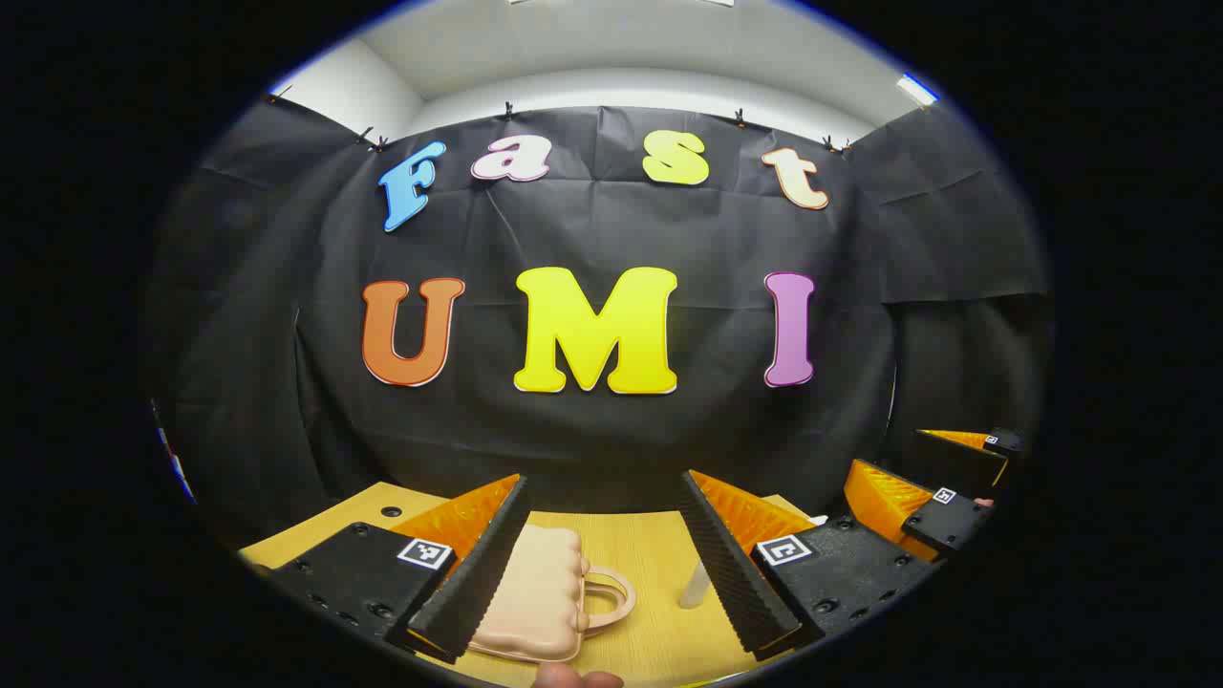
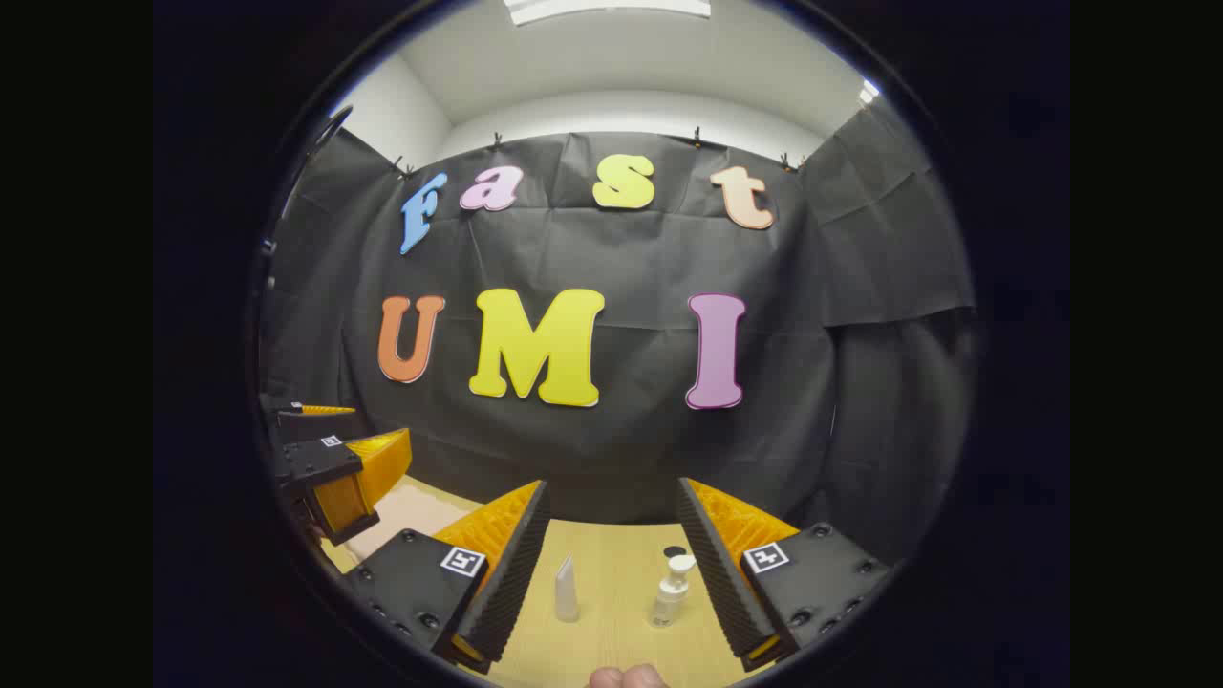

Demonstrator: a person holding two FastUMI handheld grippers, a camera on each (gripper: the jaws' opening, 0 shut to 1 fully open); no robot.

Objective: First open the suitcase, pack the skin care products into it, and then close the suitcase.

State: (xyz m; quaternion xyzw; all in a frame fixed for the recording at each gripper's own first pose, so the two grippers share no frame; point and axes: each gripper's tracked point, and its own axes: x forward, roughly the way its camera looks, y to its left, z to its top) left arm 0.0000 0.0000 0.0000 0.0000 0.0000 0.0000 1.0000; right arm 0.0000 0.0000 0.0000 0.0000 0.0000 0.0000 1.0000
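Opening the suitcase (image 1: 535, 597) looks to be the step in hand: it lies shut and flat on the wooden table (image 1: 650, 564), low in the left gripper view just left of centre, its looped handle toward the right. The left gripper (image 1: 604, 564) hangs above it with jaws wide and nothing between them; its left finger overlaps the case's left edge in the picture, but I cannot tell whether it touches. To do this well, I judge the fingers should come down at the handle side, catch the lid's lip and not the whole shell, and lift slowly while the other tool steadies the base, since a light case may slide or tip.

The right gripper (image 2: 611, 564) is likewise spread wide and empty, low in the right gripper view, with the products standing on the table beyond its fingers.

Counting, from largest down: one table; one suitcase; two grippers, each also visible at the edge of the other's view; two skin care items, a pump bottle (image 2: 671, 592) right of centre and a slim tube (image 2: 566, 591) left of it, well apart; one small dark cap-like disc (image 2: 675, 551) just behind the pump bottle.
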